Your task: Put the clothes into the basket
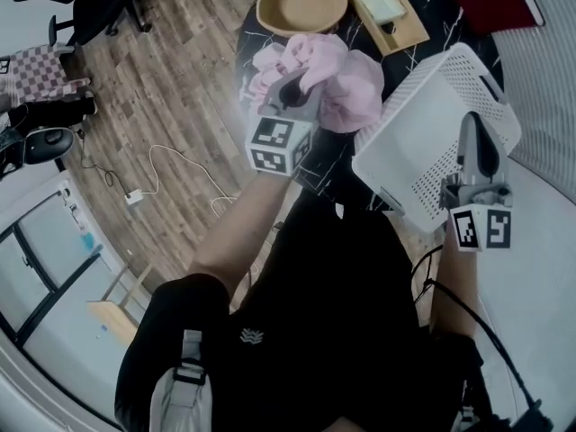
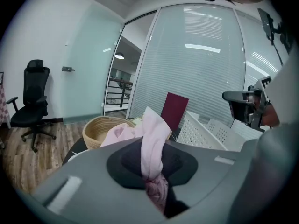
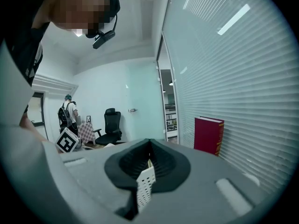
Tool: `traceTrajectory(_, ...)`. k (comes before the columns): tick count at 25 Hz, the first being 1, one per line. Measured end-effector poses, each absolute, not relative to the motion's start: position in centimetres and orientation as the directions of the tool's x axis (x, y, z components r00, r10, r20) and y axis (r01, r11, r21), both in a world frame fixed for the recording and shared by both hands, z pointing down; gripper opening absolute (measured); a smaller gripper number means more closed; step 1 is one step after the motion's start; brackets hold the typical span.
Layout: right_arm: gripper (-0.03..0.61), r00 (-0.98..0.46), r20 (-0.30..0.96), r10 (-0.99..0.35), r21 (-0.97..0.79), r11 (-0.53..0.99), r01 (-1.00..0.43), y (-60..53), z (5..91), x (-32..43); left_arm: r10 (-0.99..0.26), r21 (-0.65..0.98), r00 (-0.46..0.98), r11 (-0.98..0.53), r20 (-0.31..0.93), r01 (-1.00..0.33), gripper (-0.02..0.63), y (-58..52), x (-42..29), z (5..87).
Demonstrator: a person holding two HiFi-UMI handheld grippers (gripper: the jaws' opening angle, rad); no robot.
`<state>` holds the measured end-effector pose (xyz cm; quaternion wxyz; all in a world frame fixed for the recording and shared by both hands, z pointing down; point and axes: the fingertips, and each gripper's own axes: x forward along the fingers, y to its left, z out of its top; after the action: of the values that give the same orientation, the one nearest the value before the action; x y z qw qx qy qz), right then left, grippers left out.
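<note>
Wood-plank floor and a frosted glass wall frame a dark veined surface (image 1: pixel 326 180), and that's where the action is. Biggest piece in play is the white perforated basket (image 1: pixel 423 142), tilted up just to the right of the left gripper (image 1: pixel 290 93). The right gripper (image 1: pixel 477 138) has its jaws pressed together on the basket's rim, a sliver of holed plastic pinched between them, propping that tilt.

Next down, the pink clothes (image 1: pixel 337 75): a soft bundle bunched at and just beyond the left gripper, whose jaws are nearly closed on a twisted fold of the fabric (a narrow bite, with most of the bundle outside it). Farther beyond that gripper sit a woven bowl (image 1: pixel 301 5) and a wooden tray (image 1: pixel 387 12), both out of the play.

This looks like the carry across. My call: lift until the trailing cloth clears the basket's near rim, sweep toward the right gripper, hold the basket steady, and part the jaws only once the bulk is inside. Loose folds snagging the rim look like the main risk.
</note>
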<state>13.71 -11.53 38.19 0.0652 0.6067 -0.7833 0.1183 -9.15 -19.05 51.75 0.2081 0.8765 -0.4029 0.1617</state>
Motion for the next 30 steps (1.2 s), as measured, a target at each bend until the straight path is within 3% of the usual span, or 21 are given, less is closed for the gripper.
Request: traceTrajectory(30,0.0,-0.265,0.082,-0.961,-0.135,0.253,-0.958,-6.9,28.5,15.3,-0.745,0.106,0.616,-0.612,0.256,-0.784,0.046,-16.5,-8.8,33.6)
